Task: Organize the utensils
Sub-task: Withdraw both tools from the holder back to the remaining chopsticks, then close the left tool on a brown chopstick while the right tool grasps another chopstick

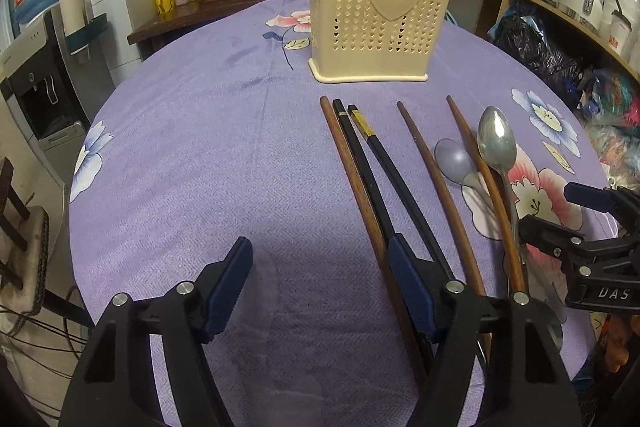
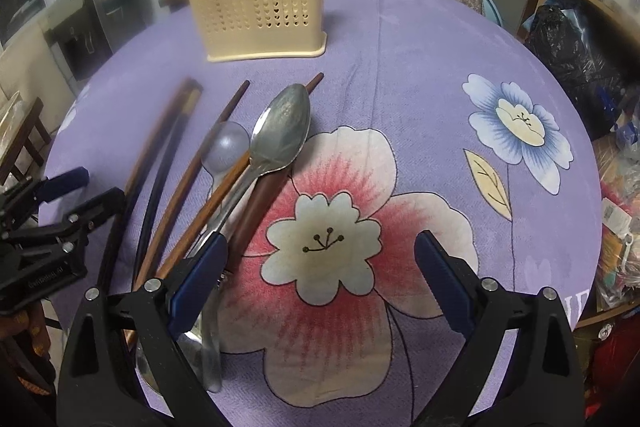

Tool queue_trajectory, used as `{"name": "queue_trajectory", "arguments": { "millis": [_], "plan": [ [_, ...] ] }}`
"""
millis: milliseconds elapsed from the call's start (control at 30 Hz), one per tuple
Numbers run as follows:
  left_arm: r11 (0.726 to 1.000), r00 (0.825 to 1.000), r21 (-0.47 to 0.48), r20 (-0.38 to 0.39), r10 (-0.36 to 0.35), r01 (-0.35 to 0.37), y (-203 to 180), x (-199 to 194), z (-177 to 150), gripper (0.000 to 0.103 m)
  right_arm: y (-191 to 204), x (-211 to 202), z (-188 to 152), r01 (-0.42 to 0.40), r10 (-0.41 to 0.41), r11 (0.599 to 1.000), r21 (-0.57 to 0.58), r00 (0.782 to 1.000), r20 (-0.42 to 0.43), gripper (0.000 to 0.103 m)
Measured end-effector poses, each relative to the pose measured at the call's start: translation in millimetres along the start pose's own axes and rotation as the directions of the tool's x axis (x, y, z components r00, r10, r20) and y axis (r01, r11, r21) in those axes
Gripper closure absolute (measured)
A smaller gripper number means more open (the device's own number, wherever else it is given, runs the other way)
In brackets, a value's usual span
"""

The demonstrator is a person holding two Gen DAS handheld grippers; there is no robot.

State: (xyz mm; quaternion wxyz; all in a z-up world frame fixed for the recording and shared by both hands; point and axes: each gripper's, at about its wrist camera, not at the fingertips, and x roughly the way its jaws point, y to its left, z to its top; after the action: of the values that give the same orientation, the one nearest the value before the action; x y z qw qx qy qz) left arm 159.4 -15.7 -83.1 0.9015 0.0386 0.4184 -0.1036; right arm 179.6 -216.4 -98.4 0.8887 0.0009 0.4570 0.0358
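Item: both my left gripper [image 1: 320,281] and right gripper [image 2: 320,281] hung spread, empty; wooden and black chopsticks [image 1: 360,167] with steel spoon [image 2: 280,131] lay overlapping before the cream perforated holder [image 1: 376,7], so a grab risked dragging neighbours.

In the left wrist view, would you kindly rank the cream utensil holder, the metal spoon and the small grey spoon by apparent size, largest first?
1. Cream utensil holder, clearly the largest, though farthest away.
2. Metal spoon; its handle runs behind the right gripper.
3. Small grey spoon, partly hidden under a wooden chopstick, so its length is unsure.
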Motion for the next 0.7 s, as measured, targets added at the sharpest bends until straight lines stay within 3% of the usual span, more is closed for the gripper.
{"name": "queue_trajectory", "arguments": {
  "millis": [267, 467, 700],
  "plan": [
    [1.000, 1.000, 0.000, -0.012, 0.007, -0.007, -0.6, 5.2, 3.3, 0.033, 7.0, 12.8, 3.0, 0.026, -0.027, 0.999, -0.029, 0.999, -0.030, 0.009],
    [0.999, 1.000, -0.033, -0.017, 0.011, -0.012, 15.1, 3.4, 3.6, 0.033, -25.2, 8.1, 0.6, 0.075, -0.075, 0.997, 0.005, 0.997, -0.035, 0.009],
    [0.999, 1.000, -0.045, -0.029, -0.004, 0.003, 21.1, 5.9, 8.8, 0.034, -45.4, 6.1, 2.2, 0.046, -0.045, 0.998, 0.052, 0.999, -0.028, 0.010]
  ]
}}
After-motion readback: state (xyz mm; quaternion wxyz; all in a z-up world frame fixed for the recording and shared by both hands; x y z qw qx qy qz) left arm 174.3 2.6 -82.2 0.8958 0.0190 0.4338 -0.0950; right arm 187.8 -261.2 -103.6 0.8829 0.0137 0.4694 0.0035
